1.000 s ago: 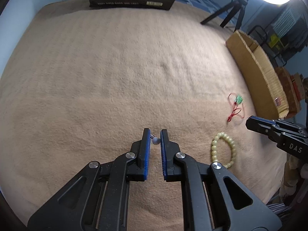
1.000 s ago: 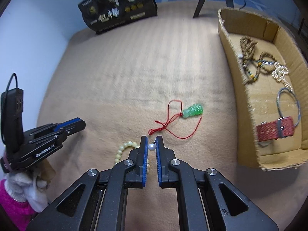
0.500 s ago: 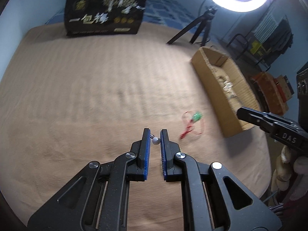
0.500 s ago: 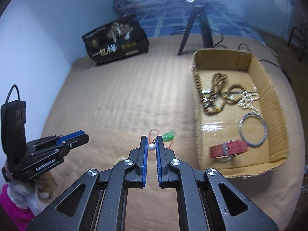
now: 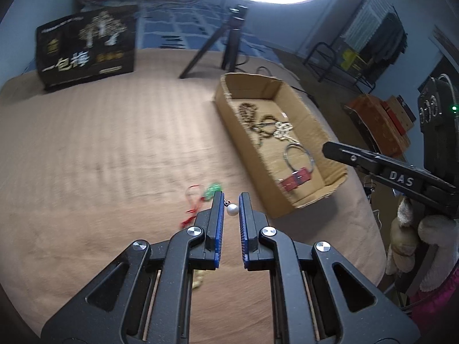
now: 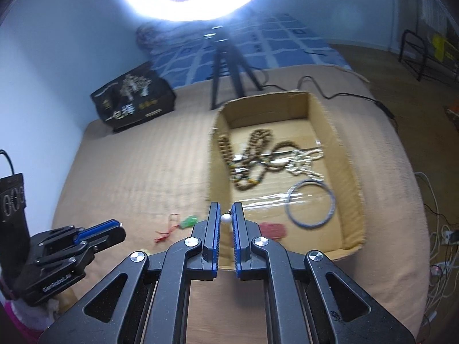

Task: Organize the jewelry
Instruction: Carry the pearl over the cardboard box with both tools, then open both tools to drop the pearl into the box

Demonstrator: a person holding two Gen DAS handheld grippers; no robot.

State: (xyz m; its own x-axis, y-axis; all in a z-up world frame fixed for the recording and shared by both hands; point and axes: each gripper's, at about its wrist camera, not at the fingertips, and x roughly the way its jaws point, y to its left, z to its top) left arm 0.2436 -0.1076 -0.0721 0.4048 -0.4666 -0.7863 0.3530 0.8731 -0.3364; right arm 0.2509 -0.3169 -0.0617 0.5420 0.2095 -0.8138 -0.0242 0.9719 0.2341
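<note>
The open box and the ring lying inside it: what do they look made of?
The box looks like plain brown cardboard: matte, with ragged cut edges and a glossy tape strip across its floor. The ring seems to be metal, thin, grey and shiny, though blur leaves plastic possible.

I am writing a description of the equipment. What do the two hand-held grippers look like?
Both are black plastic with silver screws and blue ribbed pads. The left hand-held gripper carries white "GenRobot.AI" lettering on its side, the right hand-held gripper "DAS". White gloves and pink sleeves show behind them.
</note>
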